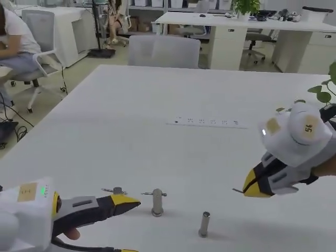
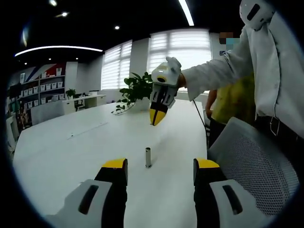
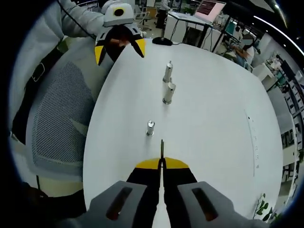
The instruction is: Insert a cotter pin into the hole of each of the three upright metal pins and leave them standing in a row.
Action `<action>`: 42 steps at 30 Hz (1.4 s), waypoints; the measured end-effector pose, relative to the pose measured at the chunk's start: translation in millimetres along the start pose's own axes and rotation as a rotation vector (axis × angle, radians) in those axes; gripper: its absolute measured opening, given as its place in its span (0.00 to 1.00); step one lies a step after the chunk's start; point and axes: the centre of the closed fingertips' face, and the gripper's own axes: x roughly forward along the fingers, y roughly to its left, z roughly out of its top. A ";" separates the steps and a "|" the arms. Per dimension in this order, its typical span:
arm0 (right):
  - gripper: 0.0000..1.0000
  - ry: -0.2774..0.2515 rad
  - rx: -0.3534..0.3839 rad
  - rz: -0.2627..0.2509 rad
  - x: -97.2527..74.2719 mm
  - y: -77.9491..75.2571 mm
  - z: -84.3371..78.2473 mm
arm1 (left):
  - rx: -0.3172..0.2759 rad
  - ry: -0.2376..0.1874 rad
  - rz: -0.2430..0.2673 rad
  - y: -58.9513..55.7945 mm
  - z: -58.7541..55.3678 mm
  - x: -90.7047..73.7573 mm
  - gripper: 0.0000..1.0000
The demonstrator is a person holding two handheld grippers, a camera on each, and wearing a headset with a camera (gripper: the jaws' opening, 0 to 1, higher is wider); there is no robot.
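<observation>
1. Table (image 1: 157,105): left pin (image 1: 117,191), middle pin (image 1: 157,203) and right pin (image 1: 204,224) in a row near front edge.
2. Left gripper (image 1: 135,226) left of row; right gripper (image 1: 245,190) right of it, cotter pin (image 3: 162,145) between its jaws.
3. Sockets (image 1: 206,122) behind row.

In the head view, a round sticker (image 1: 308,127) on the white housing of the right gripper (image 1: 247,190), at the right of the frame, bears two digits turned sideways, seemingly "95". The yellow sticker (image 1: 27,192) on the left gripper (image 1: 136,224), lower left, is too blurred to read.

The three pins (image 1: 157,206) are dull grey metal; the white table (image 1: 157,105) seems smooth, matt laminate.
</observation>
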 end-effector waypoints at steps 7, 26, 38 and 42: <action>0.01 -0.013 -0.011 0.015 -1.0 19.6 15.7 | 0.010 0.001 -0.036 -8.4 2.0 8.7 0.55; 0.01 -0.071 -0.059 0.073 17.0 67.6 72.2 | 0.058 0.015 -0.089 -24.9 5.1 28.6 0.39; 0.01 -0.060 -0.095 0.107 22.8 81.9 89.0 | 0.086 0.052 -0.114 -32.8 1.9 40.5 0.24; 0.01 -0.046 -0.113 0.127 24.4 86.0 89.4 | 0.094 0.057 -0.138 -36.7 3.2 43.9 0.18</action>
